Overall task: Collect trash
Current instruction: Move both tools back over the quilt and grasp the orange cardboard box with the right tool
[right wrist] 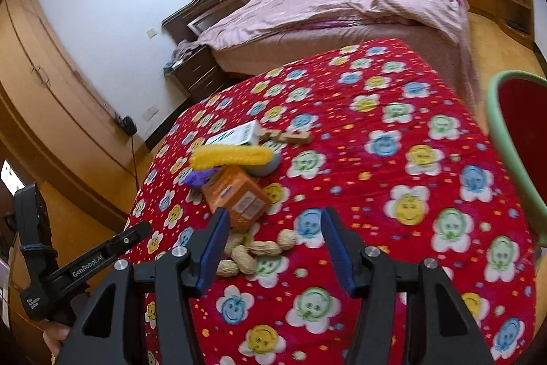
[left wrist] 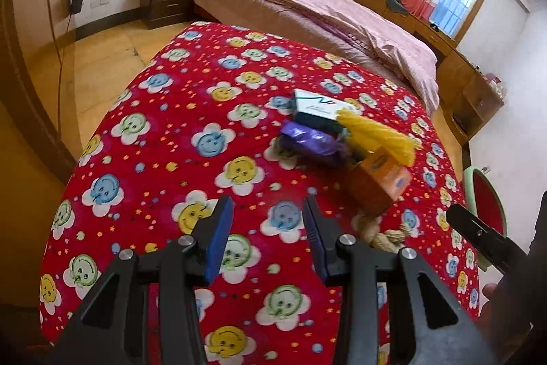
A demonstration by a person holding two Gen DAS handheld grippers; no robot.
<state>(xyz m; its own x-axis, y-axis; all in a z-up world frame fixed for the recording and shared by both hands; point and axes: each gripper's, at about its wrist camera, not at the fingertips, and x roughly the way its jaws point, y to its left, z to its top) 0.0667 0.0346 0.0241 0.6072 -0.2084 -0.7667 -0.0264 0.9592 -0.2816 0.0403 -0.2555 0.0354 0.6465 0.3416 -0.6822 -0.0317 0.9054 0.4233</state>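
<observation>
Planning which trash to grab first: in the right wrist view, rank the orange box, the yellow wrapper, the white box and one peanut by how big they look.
1. orange box, though it lies nearest the camera
2. yellow wrapper
3. white box, partly hidden behind the wrapper, so unsure against it
4. one peanut, clearly smallest

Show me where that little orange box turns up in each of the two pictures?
Left wrist view: the orange box sits right of centre, just beyond the left claw, under the yellow bundle.
Right wrist view: it lies left of centre, just beyond the right claw's left finger.
Shared landmark: the peanuts on the red flowered cloth, just in front of the box.
</observation>
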